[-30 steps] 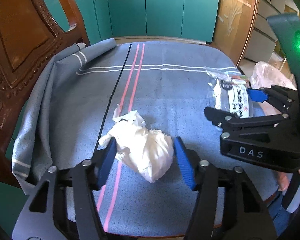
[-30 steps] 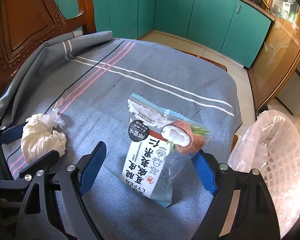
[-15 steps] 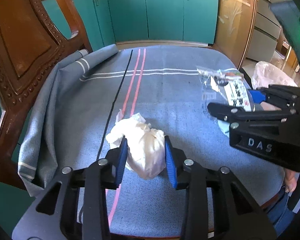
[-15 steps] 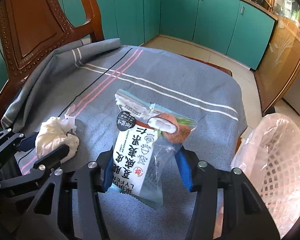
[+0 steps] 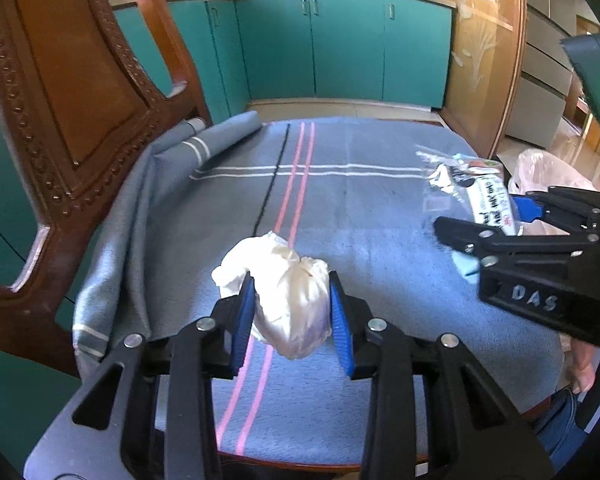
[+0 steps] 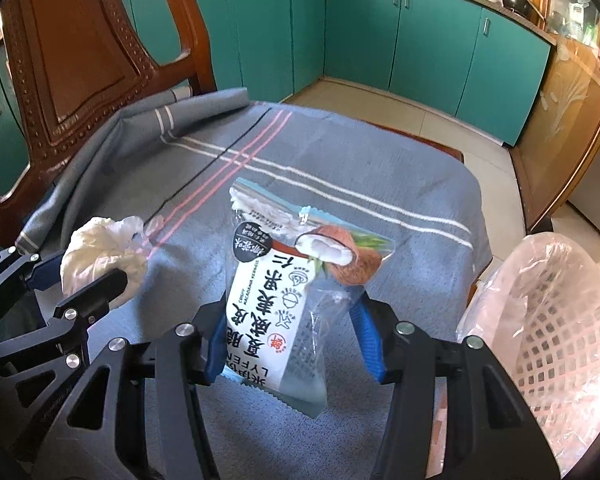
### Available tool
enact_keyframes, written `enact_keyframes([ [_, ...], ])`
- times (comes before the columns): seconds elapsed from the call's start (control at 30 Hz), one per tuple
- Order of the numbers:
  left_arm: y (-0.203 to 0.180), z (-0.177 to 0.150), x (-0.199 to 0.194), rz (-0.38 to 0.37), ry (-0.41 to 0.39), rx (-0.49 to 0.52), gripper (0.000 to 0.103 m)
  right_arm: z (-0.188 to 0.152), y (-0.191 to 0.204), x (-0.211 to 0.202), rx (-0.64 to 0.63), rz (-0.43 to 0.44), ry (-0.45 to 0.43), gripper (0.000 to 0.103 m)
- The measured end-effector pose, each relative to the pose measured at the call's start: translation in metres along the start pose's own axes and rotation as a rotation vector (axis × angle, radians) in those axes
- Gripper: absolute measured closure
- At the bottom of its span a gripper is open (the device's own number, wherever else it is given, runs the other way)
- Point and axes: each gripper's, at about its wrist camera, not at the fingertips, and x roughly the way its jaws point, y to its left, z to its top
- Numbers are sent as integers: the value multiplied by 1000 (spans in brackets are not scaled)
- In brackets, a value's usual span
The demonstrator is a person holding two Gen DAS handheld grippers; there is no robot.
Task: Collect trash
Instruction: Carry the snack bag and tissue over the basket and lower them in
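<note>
- Trash in the left wrist view is a tied white plastic bag (image 5: pixel 290 300), pinched between the blue pads of the left gripper (image 5: pixel 292 320) over the pink stripes of the blue-grey tablecloth (image 5: pixel 360 232); whether it is clear of the cloth cannot be told.
- To the right of the bag, the right gripper (image 5: pixel 496 220) is seen clamped on a snack packet (image 5: pixel 488 200), with a lined bin (image 5: pixel 548 170) beyond it.
- A slip is judged possible: the bag is soft and slick, and only its bulging middle is squeezed.
- In the right wrist view, the macadamia snack packet (image 6: pixel 296 300) is held upright, gripped by its lower part in the right gripper (image 6: pixel 294 344), above the tablecloth (image 6: pixel 380 168).
- The white basket bin (image 6: pixel 548 320), lined with clear plastic, stands right of the packet, off the cloth's edge.
- The packet's loose top is judged likely to catch the liner or rim, so that the drop is missed.
- The left gripper (image 6: pixel 76 280) with the bag (image 6: pixel 100 256) is seen left of the packet; a clash is possible if both are swung binward together.
</note>
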Motion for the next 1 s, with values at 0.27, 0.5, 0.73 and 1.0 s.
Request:
enact_keyframes([
  [0.27,4,12,-27,38,-77,-22,67,3,-19,-34,47,0,-89,50],
  [0.5,-20,25,-48,-1,-132,15,67,-5,-58,-67,120,-64,-150,50],
  [0.73,-83,45,-62,-134,-196,108,67,-40,-125,-106,279,-169,-201,50],
  [1.0,-158,62,-76,-278,-251,205,67,-89,-198,-145,474,-299,-252,50],
])
